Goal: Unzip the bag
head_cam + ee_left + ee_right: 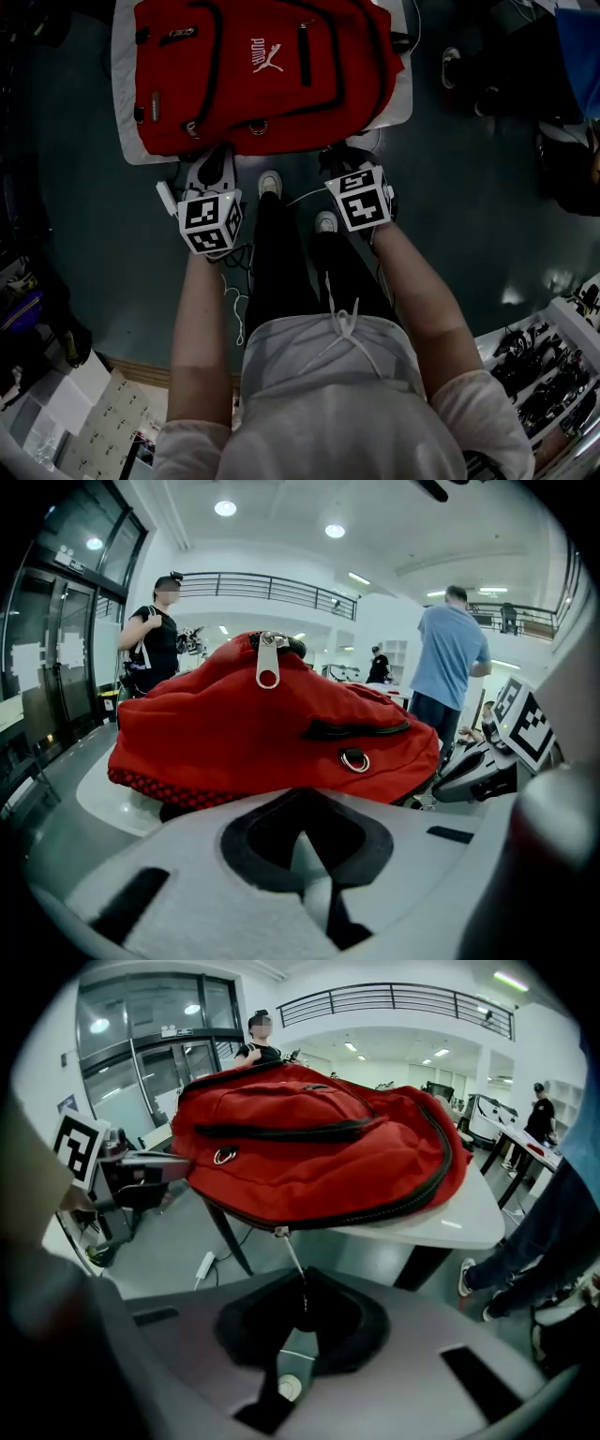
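Observation:
A red backpack [262, 75] lies flat on a white table [122, 103]. In the right gripper view the bag [319, 1147] fills the middle, and a thin metal zipper pull [292, 1265] runs down from the slider [275, 1232] on its lower edge. My right gripper [302, 1307] is shut on that pull, just below the table's near edge [339, 159]. My left gripper [217, 161] sits at the bag's near edge, to the left. Its jaws [309, 850] are shut with nothing between them. Ahead of it are the bag [272, 733], another zipper pull [267, 663] and a metal ring [354, 759].
A person in black [155, 635] and one in a blue shirt [450, 658] stand beyond the table. Someone's legs [525, 1241] are close on the right. A dark table leg [225, 1232] and a floor cable [204, 1265] lie under the table. Bins of cables [544, 375] are at right.

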`<state>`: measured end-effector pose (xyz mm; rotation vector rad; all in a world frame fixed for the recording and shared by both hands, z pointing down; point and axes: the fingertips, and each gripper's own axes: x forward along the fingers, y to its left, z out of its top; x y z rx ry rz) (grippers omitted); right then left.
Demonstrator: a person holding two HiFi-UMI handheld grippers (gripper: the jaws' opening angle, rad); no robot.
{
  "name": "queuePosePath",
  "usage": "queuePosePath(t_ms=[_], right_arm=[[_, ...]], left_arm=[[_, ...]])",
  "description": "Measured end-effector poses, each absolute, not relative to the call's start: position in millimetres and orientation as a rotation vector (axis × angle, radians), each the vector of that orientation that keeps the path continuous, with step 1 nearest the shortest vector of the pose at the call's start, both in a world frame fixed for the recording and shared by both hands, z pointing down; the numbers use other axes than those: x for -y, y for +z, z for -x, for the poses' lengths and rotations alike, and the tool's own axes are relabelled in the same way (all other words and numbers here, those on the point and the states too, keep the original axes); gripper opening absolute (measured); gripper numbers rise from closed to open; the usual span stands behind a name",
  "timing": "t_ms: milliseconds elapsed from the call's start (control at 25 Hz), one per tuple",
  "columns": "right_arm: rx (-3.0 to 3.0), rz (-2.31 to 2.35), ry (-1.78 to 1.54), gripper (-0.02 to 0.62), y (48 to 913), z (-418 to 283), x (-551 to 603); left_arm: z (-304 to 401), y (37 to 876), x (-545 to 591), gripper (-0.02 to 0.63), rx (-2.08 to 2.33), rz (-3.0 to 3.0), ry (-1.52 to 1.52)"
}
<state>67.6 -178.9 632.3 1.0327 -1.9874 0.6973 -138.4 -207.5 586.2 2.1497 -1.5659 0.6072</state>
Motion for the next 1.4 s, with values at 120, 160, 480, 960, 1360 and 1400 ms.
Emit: queuePosePath(t_ms=[120,160,480,960,1360,1400], right_arm=[[1.971,-1.052,0.714,0.032,632,-85,181],[1.967,-1.054,0.711,0.032,631,-90,182],[1.941,-1.075,0.663,0.032,623,-129,194],[1.899,-1.109,0.633,0.032,616,-169,217],[1.894,-1.116,0.746,0.034,624,-165,212],[1.890,-1.112,0.733,0.034,623,-163,210]], left_arm=[[139,587,207,0.020,1.582,-2.139,0.622],[139,587,207,0.020,1.589,-2.136,0.625],[140,588,207,0.020,1.623,-2.121,0.652],[139,588,208,0.020,1.643,-2.106,0.685],[138,589,209,0.020,1.631,-2.081,0.723],[138,588,209,0.020,1.632,-2.080,0.743]])
